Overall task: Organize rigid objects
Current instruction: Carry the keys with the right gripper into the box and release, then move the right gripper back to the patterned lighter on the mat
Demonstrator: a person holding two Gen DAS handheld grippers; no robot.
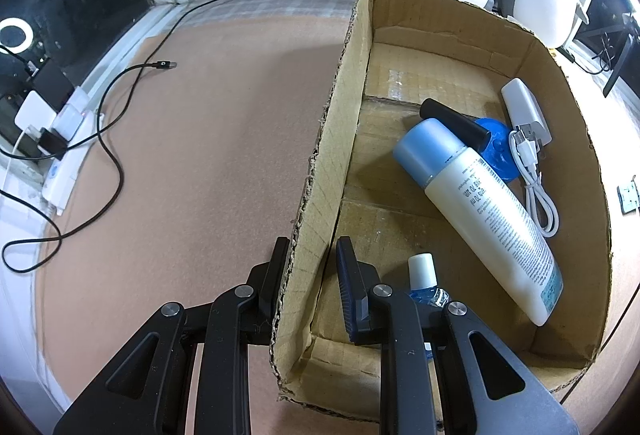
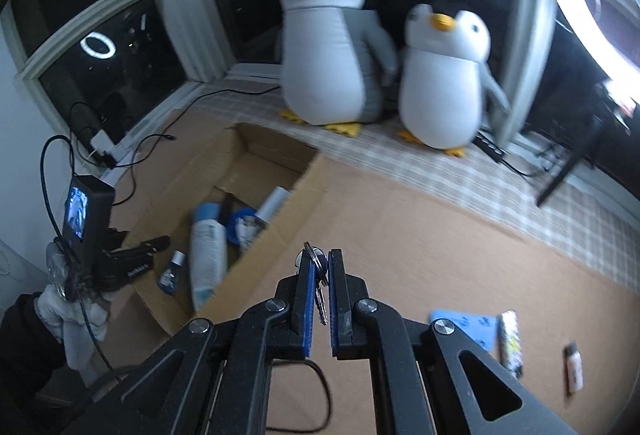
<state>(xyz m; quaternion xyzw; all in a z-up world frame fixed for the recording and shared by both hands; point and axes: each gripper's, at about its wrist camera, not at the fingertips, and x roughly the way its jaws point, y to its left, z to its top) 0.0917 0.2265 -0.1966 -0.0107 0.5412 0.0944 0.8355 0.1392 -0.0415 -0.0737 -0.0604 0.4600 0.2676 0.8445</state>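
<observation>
Left wrist view: the left claw (image 1: 310, 271) is pinched on the near left wall of the cardboard box (image 1: 340, 91), one finger outside, one inside. Inside the box, left to right, lie a small blue bottle (image 1: 423, 275), a large lotion bottle (image 1: 480, 211) and a white power bank (image 1: 524, 107) with its cable. Right wrist view: the right claw (image 2: 320, 271) is pinched on a bunch of keys (image 2: 316, 267), held just right of the box, above the worktop (image 2: 420, 227).
</observation>
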